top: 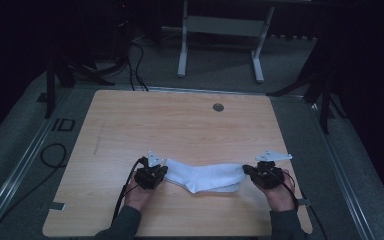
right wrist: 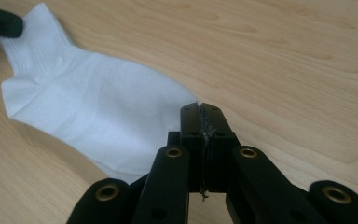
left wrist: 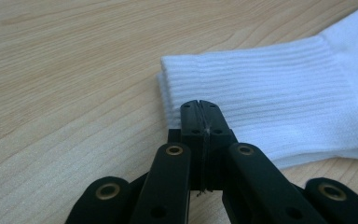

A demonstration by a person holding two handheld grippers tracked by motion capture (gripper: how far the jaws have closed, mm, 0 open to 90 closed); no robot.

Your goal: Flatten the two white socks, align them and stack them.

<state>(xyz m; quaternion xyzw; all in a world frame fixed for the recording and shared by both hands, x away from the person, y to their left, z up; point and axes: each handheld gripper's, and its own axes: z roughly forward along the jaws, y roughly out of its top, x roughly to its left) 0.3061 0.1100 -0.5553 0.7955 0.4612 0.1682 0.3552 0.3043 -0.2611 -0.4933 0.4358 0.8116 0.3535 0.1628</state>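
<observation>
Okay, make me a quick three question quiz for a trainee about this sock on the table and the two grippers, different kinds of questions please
1. True or false: the white sock lies stretched between the left gripper and the right gripper.
2. Which end does the left gripper pinch? A toe, B ribbed cuff, C heel.
3. What surface lies under the sock?

Key: 1 true. 2 B, the ribbed cuff. 3 the wooden table.

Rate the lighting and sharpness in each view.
High view: dim and soft, surroundings nearly black, white sock brightest on the table. Left gripper view: bright, even light, sock ribbing crisp, left gripper slightly soft. Right gripper view: bright, sock detail washed out, right gripper dark.
</observation>
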